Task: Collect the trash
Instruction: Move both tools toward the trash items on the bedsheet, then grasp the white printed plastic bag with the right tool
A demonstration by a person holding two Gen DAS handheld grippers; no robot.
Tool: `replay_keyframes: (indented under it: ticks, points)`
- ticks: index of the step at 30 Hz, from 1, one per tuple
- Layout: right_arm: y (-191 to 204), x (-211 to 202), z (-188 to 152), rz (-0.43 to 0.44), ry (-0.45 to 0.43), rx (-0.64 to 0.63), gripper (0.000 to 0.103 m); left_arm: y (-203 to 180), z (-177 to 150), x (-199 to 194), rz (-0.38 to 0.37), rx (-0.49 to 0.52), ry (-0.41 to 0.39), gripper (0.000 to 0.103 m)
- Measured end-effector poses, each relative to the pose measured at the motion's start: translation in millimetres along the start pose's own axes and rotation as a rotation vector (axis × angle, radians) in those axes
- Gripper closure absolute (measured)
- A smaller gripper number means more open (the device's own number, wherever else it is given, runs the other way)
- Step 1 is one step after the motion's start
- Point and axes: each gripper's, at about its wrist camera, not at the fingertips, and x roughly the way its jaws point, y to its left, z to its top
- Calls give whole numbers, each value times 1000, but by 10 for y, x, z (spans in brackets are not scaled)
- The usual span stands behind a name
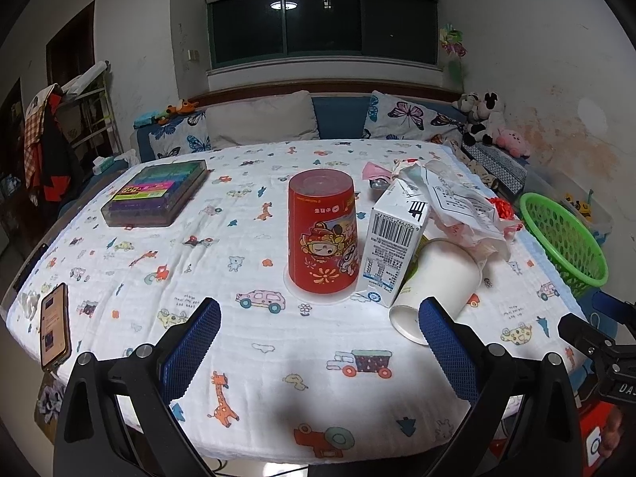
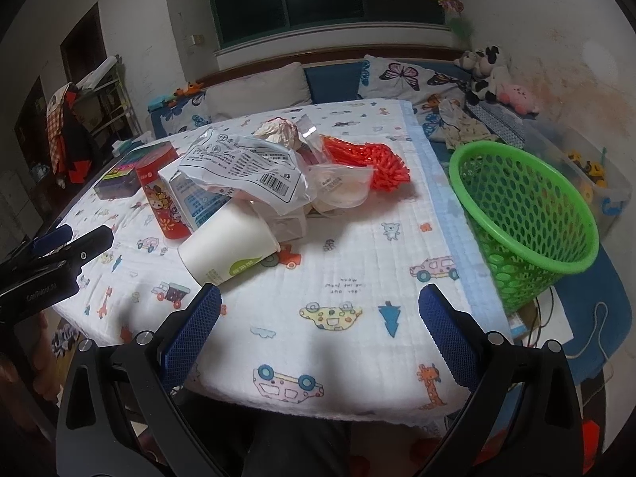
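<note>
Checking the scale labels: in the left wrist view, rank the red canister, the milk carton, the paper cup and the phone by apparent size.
1. Red canister
2. Milk carton and paper cup: look alike, unranked
3. Phone, seen edge-on, so unsure

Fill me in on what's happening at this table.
A person holds two tongs over the table; the left tongs and right tongs both hang open and empty. Trash is piled up untouched: a tipped paper cup, a milk carton, plastic wrappers. The green basket waits at the table's right edge.
</note>
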Motion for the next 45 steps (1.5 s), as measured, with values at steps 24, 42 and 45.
replay_keyframes:
  ticks: [24, 42, 45]
  points:
    - [36, 149, 149, 27, 15, -19, 4, 11, 102, 149, 2, -9, 23, 6]
    - [468, 509, 469, 38, -20, -245, 5, 232, 195, 414, 29, -44, 68, 6]
    - [558, 620, 513, 30, -24, -291, 7, 272, 198, 465, 31, -54, 79, 6]
